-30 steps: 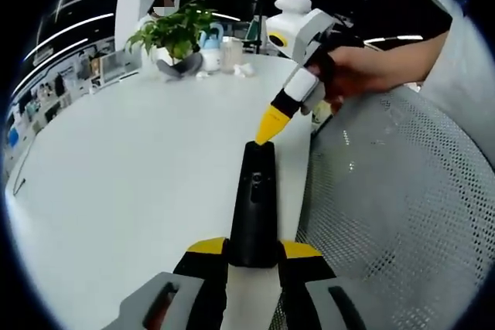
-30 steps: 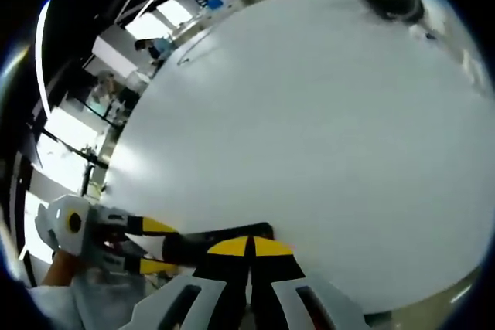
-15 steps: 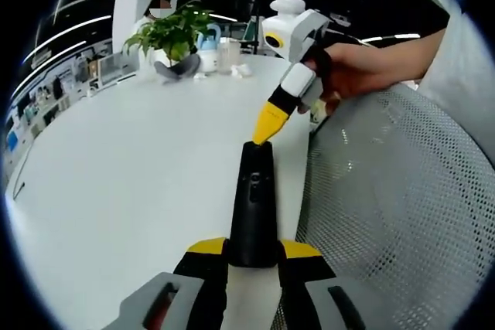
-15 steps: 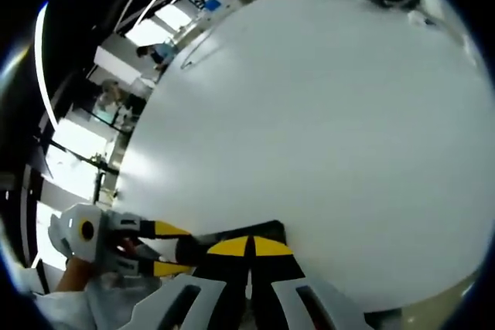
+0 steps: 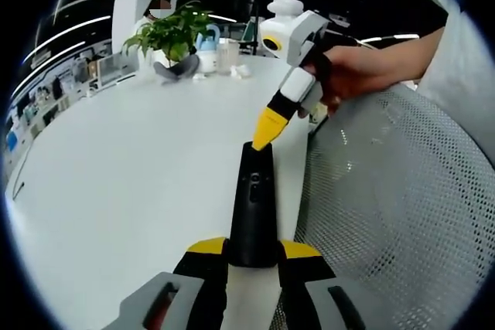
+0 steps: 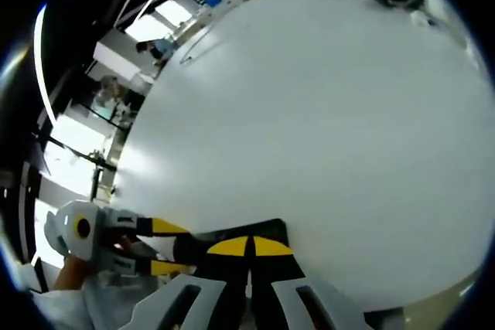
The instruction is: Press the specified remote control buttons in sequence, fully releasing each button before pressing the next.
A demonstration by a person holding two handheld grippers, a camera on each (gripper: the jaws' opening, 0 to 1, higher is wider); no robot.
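Because the left tongs [image 5: 253, 256] hold only the near end of the black remote [image 5: 254, 206] over the white desk [image 5: 131, 160], a hard poke from the closed right tongs [image 5: 263, 134] — their yellow tip at its far end — may tip it or knock it loose.

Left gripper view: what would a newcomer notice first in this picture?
First, the black remote clamped between the left gripper's yellow-tipped jaws, pointing away over the white table. Next, the right gripper, held by a hand, with its shut yellow tip at the remote's far end. A potted plant stands at the table's far edge.
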